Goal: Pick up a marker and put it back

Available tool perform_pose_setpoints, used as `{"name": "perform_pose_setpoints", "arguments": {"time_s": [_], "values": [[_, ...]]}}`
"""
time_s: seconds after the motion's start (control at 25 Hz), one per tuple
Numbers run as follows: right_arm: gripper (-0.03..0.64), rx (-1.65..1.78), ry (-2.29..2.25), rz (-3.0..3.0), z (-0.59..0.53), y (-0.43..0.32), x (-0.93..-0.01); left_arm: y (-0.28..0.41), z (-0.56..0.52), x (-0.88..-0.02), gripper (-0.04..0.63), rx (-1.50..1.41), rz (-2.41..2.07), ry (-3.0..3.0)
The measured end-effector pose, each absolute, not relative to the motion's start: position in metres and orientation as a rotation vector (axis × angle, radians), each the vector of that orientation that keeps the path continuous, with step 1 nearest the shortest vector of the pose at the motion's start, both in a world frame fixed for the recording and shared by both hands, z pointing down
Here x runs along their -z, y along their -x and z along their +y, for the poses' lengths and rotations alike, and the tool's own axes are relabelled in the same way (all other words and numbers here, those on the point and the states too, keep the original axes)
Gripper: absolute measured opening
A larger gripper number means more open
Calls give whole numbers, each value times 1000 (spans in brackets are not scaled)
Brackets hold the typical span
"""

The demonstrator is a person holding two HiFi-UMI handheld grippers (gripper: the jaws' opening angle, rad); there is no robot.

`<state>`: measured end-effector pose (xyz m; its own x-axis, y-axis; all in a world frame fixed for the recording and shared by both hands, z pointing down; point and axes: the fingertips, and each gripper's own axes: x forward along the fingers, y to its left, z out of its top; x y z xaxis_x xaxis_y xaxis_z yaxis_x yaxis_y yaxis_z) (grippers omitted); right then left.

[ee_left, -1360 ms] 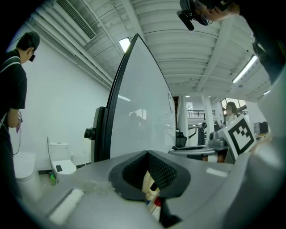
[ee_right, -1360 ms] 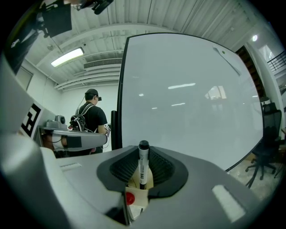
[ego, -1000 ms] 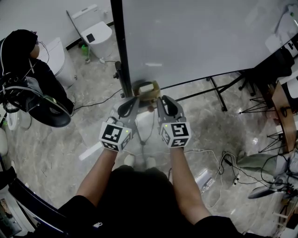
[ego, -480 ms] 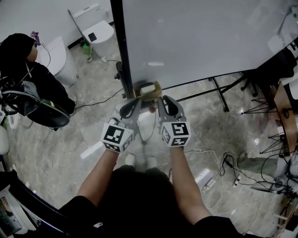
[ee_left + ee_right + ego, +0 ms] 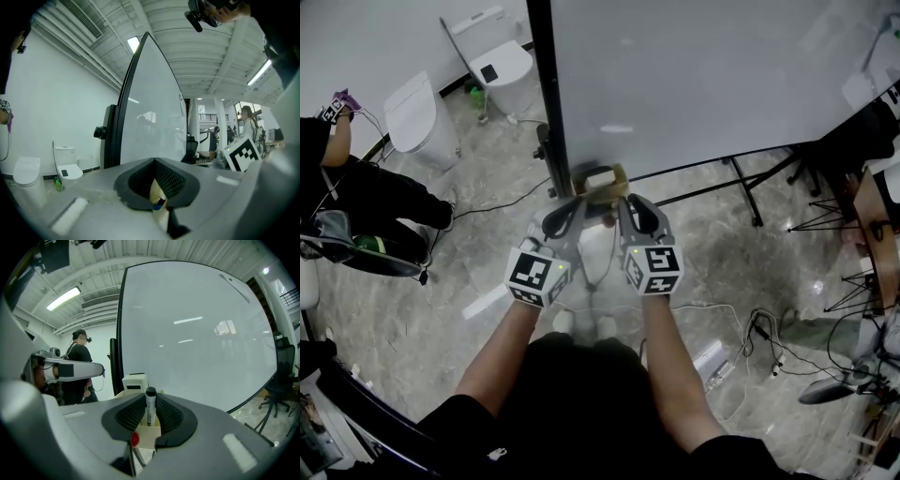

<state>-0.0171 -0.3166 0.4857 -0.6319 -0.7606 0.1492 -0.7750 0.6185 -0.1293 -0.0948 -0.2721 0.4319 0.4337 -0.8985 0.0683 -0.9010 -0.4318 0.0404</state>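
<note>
Now: right fingers clamp upright marker near whiteboard edge; left fingers closed, beside box.

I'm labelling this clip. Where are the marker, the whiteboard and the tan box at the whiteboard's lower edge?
marker (image 5: 150, 411): right gripper view, on its white barrel.
whiteboard (image 5: 703, 84): head view, on its bare face.
tan box (image 5: 620, 174): head view, on its rim.

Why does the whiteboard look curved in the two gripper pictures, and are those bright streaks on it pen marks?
Left gripper view and right gripper view: wide-angle lenses bow the whiteboard and darken the corners. Right gripper view: the streaks look like glare from ceiling lights, not ink; the marker is sharp. Head view: the board's edge runs straight.
</note>
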Motion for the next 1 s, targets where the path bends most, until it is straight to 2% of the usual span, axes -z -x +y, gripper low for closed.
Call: {"name": "perform_pose_setpoints", "arguments": {"time_s": [0.24, 0.48, 1.0], "values": [[78, -278, -1308, -2747, -316, 15, -488, 95, -270, -433, 3, -58, -1636, -2597], [118, -294, -1321, -2728, -314, 10, -490, 92, -267, -431, 3, -53, -1627, -2606], [129, -296, -1342, -2710, -307, 4, -489, 93, -258, -425, 3, -51, -1623, -2627]]}}
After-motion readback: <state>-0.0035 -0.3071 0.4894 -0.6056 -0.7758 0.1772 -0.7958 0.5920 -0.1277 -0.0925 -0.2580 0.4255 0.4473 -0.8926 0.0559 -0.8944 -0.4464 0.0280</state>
